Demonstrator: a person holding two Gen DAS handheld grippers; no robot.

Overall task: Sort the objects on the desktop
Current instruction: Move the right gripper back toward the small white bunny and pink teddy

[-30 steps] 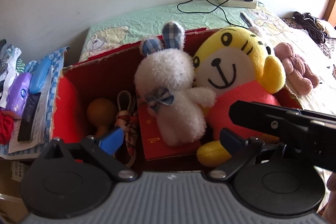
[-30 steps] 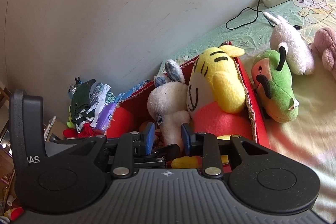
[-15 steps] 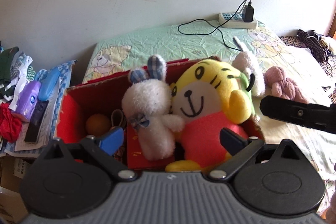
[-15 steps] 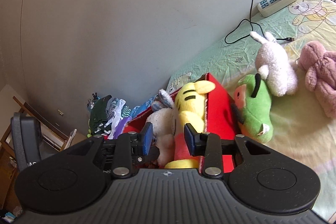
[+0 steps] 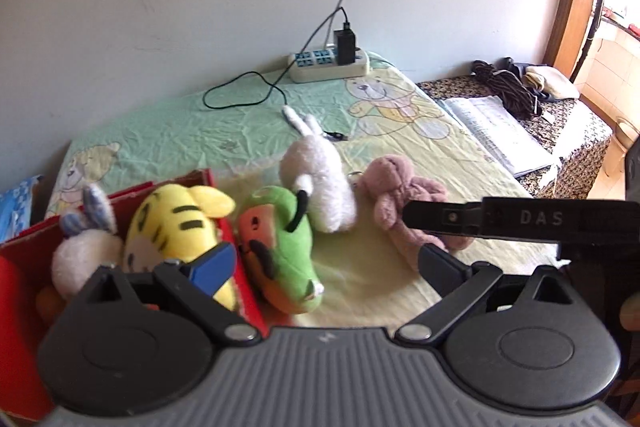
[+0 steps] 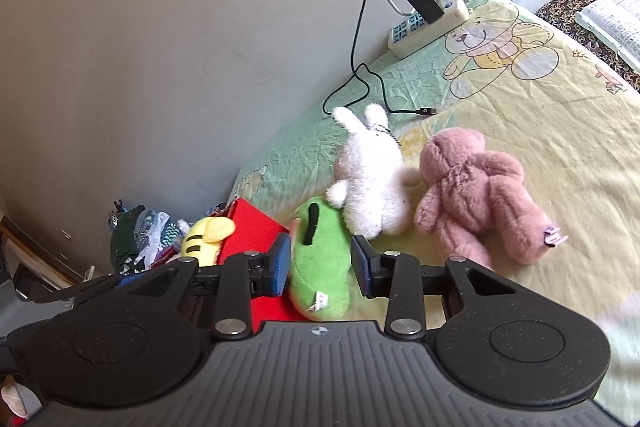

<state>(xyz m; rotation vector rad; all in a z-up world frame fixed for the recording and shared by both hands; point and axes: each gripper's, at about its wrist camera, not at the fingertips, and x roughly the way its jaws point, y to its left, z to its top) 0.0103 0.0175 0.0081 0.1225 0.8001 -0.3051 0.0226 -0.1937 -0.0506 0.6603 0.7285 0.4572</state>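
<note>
A red cardboard box (image 5: 244,291) at the left holds a yellow tiger plush (image 5: 176,227) and a white bunny with checked ears (image 5: 80,251). A green plush (image 5: 288,251) lies on the bedsheet against the box's right wall. Beyond it lie a white rabbit (image 5: 320,183) and a pink bear (image 5: 404,195). My left gripper (image 5: 326,267) is wide open and empty, hovering over the green plush. My right gripper (image 6: 322,263) is partly open. The green plush (image 6: 320,259) shows in its gap, ungripped. The white rabbit (image 6: 372,183) and pink bear (image 6: 476,203) lie just ahead.
A white power strip (image 5: 328,63) with a black charger and cable sits by the wall. An open book (image 5: 496,135) and dark cords (image 5: 504,87) lie on the patterned cloth at the right. Folded clothes (image 6: 140,235) are stacked left of the box.
Both views have swung right, from looking into the red box to the toys on the bedsheet. The right gripper now has the green plush in its gap; its opening looks unchanged.
</note>
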